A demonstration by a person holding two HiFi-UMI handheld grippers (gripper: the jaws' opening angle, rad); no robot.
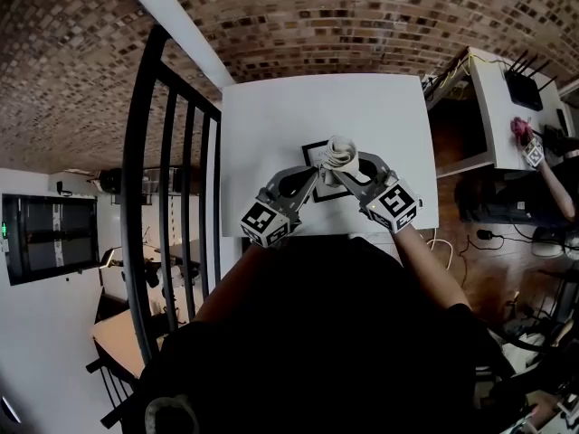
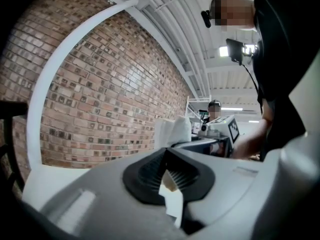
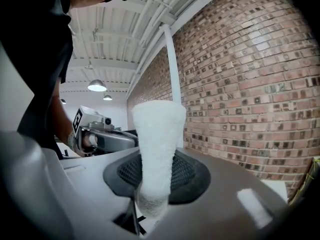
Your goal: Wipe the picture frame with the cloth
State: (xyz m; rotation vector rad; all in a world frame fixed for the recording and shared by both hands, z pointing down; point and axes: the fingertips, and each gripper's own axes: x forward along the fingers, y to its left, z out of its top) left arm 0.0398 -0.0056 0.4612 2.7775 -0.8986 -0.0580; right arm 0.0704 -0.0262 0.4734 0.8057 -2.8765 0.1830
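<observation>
A black railing (image 1: 167, 197) stood at the left of the head view, beside the white worktop (image 1: 298, 107). No brand, label or legible word showed anywhere. The only print was the black-and-white square markers on the two cubes.

The left hand-held gripper (image 1: 314, 179) reached in from the lower left of the worktop to the left side of the picture frame (image 1: 326, 194). In the left gripper view its jaws were drawn nearly together, pinching a thin pale edge. That view alone did not settle what the edge was, but the head view placed it at the frame. The frame lay flat near the middle of the worktop, dark-bordered and mostly covered, so its picture could not be made out.

The cloth (image 1: 340, 153), off-white and bunched, sat on the frame's upper right part. The right hand-held gripper (image 1: 349, 175) was clamped on it. In the right gripper view the cloth rose from between the pads as a column that widened at the top.

The person's dark torso hid the near edge of the worktop. At the upper right, a black router (image 1: 525, 87) sat on a side desk, partly cut off. A brick wall (image 1: 362, 16) filled the top of the view.
</observation>
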